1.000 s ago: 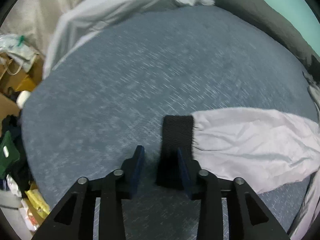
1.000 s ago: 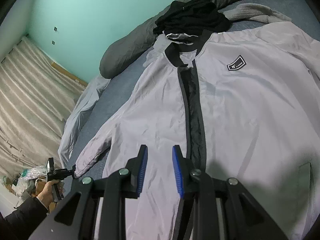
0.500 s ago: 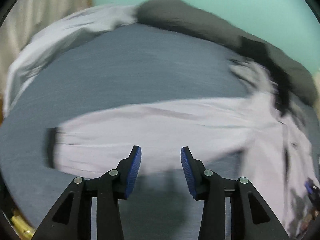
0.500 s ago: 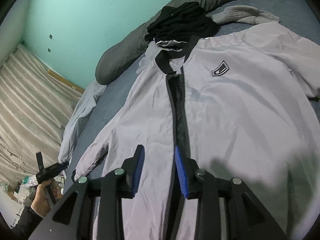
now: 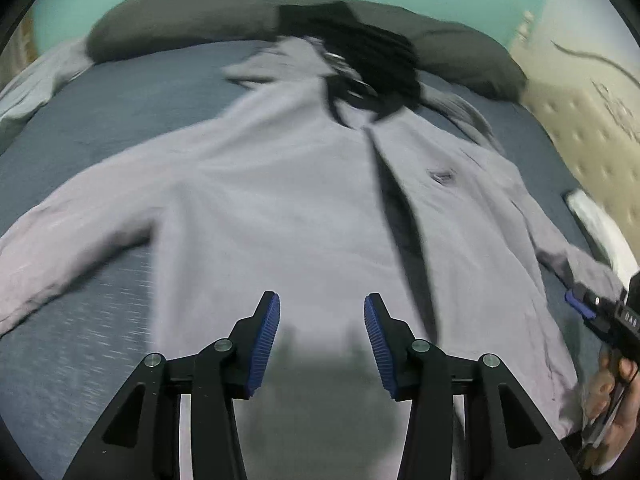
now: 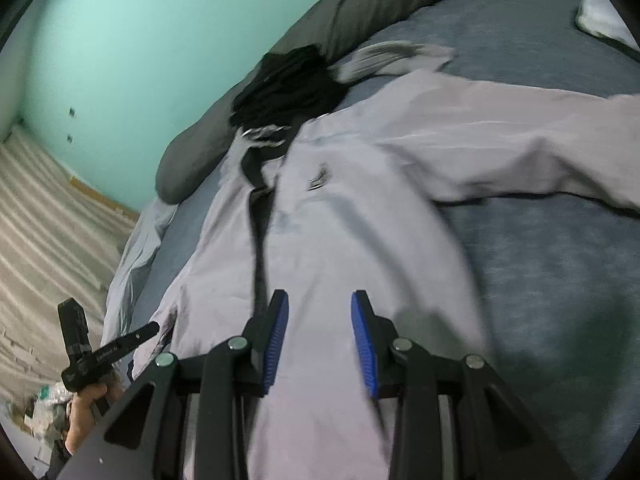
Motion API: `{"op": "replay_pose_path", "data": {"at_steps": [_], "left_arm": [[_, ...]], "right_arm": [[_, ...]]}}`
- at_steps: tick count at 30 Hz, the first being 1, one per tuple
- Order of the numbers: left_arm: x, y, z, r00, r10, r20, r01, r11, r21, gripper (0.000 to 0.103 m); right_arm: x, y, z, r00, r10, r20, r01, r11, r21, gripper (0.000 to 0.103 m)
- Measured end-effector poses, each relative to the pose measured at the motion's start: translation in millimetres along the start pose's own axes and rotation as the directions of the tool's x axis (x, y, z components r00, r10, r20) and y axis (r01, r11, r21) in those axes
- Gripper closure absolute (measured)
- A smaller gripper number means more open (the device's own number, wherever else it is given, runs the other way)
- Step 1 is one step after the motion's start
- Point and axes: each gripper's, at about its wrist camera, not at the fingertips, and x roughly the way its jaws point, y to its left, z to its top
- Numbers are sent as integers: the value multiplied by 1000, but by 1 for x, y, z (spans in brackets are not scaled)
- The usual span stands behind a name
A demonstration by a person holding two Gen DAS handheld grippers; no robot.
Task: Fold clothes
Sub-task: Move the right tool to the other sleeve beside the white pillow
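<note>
A light grey jacket [image 5: 288, 208] with a black collar and a dark front placket lies spread face up on the blue bed, both sleeves stretched outward. My left gripper [image 5: 322, 320] hangs open above its lower left panel with nothing between the blue pads. In the right wrist view the same jacket [image 6: 352, 216] fills the middle, its right sleeve [image 6: 520, 152] running off to the right. My right gripper [image 6: 320, 320] is open over the lower right panel, empty. The right gripper [image 5: 612, 320] also shows at the left view's right edge, held by a hand.
A pile of black clothes [image 6: 288, 84] sits by the jacket's collar against a long dark grey pillow [image 5: 192, 20]. A white cloth [image 5: 600, 224] lies at the bed's right edge. The teal wall stands behind; a pale sheet [image 6: 132, 248] hangs at the bed's left side.
My left gripper has let go of the black sleeve cuff and swung right from the sleeve end to over the jacket body. My right gripper has opened wider and shifted right across the jacket.
</note>
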Motion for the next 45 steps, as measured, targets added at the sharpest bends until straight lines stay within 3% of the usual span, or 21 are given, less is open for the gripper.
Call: {"op": "replay_pose_path", "data": {"at_steps": [8,16,18,23,29,33,37,40,42,44,45], "left_arm": [[32,-69,-20,997,-74,-31,76,994,73,54],[55,-80,-38,991,-116,-61,120,991,57,52],[57,-81,-40,991,-115,-63,120,990,68,52],[57,-80,-45,990,-127,-62,131,988,79,52],[50,-82,-45,987,-148,-54,153,984,95,52],[43,-81,-42,986,-162,-39,165,982,94,52],[34,-76,-39,984,-178,-20,179,981,71,52],[28,-73,-36,984,-181,-2,181,981,64,52],[24,-71,-34,983,-184,10,183,982,56,52],[22,-69,-33,983,-184,16,183,982,50,52],[22,-68,-32,983,-185,19,184,982,48,52]], "right_arm": [[-40,-58,7,997,-51,52,47,995,85,70],[-77,-114,12,977,-159,140,120,961,250,68],[-90,-126,13,966,-199,167,146,947,286,60],[-123,-154,14,926,-302,225,202,904,378,60],[-172,-174,11,860,-403,313,234,857,459,52],[-205,-180,12,799,-520,302,360,816,452,47],[-227,-192,23,767,-582,268,438,782,444,46],[-232,-202,32,764,-603,231,480,770,421,46],[-230,-212,38,774,-600,200,489,768,413,46],[-229,-220,40,761,-629,158,531,744,405,46],[-229,-225,41,768,-625,144,531,746,403,46]]}}
